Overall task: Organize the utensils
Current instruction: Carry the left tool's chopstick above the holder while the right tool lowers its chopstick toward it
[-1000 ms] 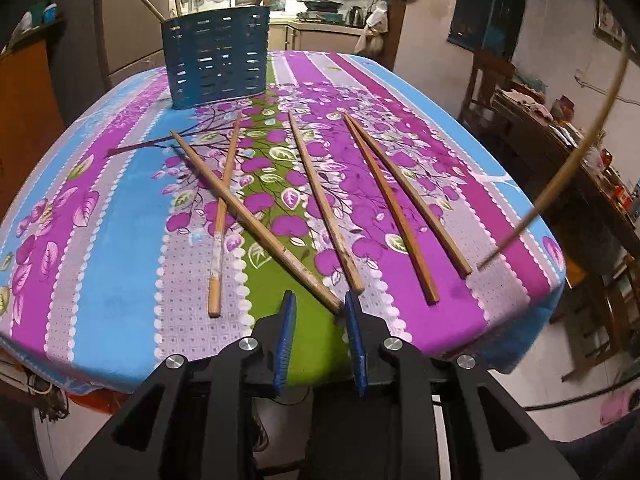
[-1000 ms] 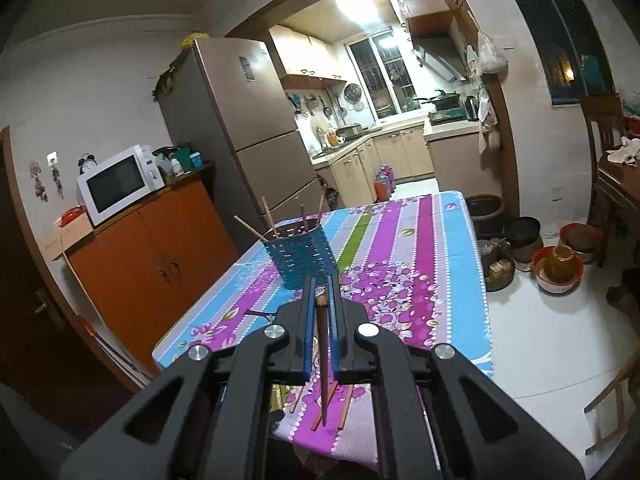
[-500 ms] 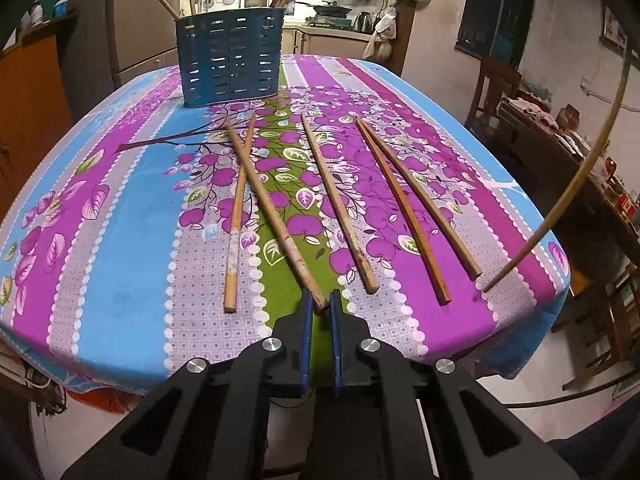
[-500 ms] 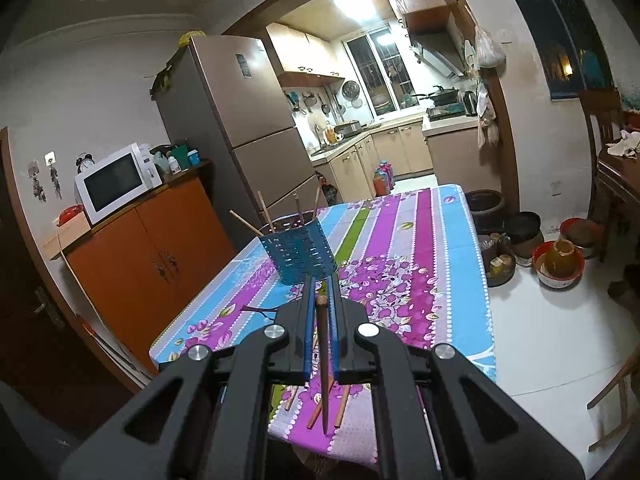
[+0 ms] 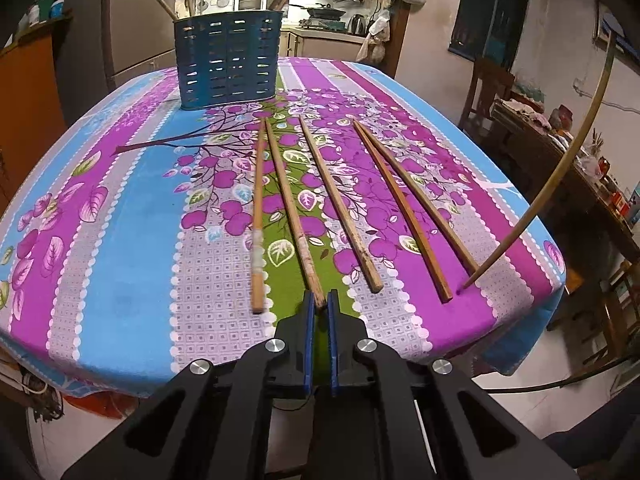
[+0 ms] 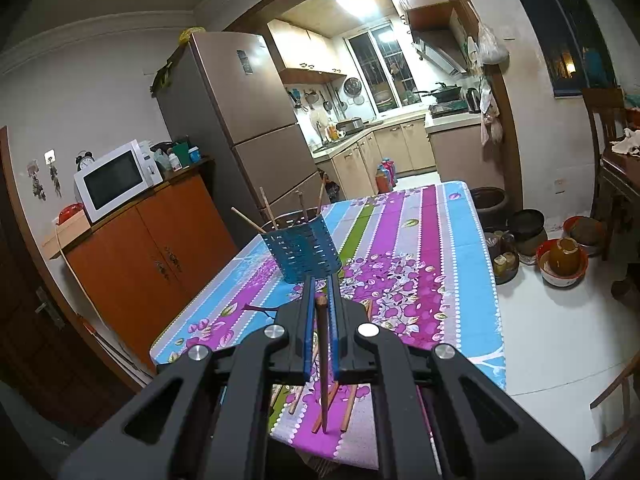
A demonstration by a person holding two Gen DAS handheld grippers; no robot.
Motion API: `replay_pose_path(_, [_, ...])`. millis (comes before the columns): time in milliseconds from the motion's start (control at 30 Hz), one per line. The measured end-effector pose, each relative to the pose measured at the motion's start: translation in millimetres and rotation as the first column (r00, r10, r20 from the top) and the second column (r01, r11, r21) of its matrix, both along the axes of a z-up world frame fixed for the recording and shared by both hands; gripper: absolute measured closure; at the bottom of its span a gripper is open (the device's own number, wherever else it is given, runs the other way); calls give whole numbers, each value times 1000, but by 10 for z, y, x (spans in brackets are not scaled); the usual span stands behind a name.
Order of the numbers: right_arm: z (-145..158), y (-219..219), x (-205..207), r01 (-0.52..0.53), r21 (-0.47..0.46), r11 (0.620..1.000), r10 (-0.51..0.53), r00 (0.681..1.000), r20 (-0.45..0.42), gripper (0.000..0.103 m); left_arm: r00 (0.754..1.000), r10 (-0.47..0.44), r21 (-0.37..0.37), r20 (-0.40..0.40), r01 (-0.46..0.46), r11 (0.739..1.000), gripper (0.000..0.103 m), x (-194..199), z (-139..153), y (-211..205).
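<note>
Chopsticks lie in a loose fan on my desk (image 5: pixel 120 240), five of them on the flowered cloth, thin ends toward the blue slotted holder (image 5: pixel 227 62) at the far side. The second chopstick from the left (image 5: pixel 294 216) has its near, thick end between the fingers of my left gripper (image 5: pixel 319 305); those fingers have just been closing and now pinch that end at the desk's near edge. The leftmost chopstick (image 5: pixel 258 216) lies just beside it, their far tips almost meeting. My right gripper (image 6: pixel 319 300) has its fingers pressed on a darker chopstick (image 6: pixel 322 360), which hangs tip-down above the near corner of the desk (in the left camera it shows as a pale curved stick at the right). The holder already has several sticks leaning in it. Beyond stand an orange cabinet (image 6: pixel 152 256), a microwave (image 6: pixel 116 180) and a fridge (image 6: pixel 240 120).
</note>
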State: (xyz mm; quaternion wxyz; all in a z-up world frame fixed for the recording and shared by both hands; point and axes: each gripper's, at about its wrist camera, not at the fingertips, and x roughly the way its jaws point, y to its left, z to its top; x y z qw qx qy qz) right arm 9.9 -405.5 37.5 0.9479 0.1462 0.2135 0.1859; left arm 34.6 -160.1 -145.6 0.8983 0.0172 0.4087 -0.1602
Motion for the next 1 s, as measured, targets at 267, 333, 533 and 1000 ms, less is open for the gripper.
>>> replay_pose_path(267, [59,113,24,-7,-9,1000,8,999,33,98,991,6,-7,131,-5,1000,96,-154,319,111])
replay_pose_path(333, [99,158,38,-9,-14,1000,10,999,48,98,987,12,-19,160,-9,1000,96,-164,434,169])
replay_pose_path(533, [244,211,39,-15,-29,999,18,996,91,98,966,35,-48,255,-24,999,96,-105,805,339])
replay_pose_path(1000, [536,383,344,-28,-75,997,38,991,127,98,935,61,-156,350,-6,988,96,575,1387,603])
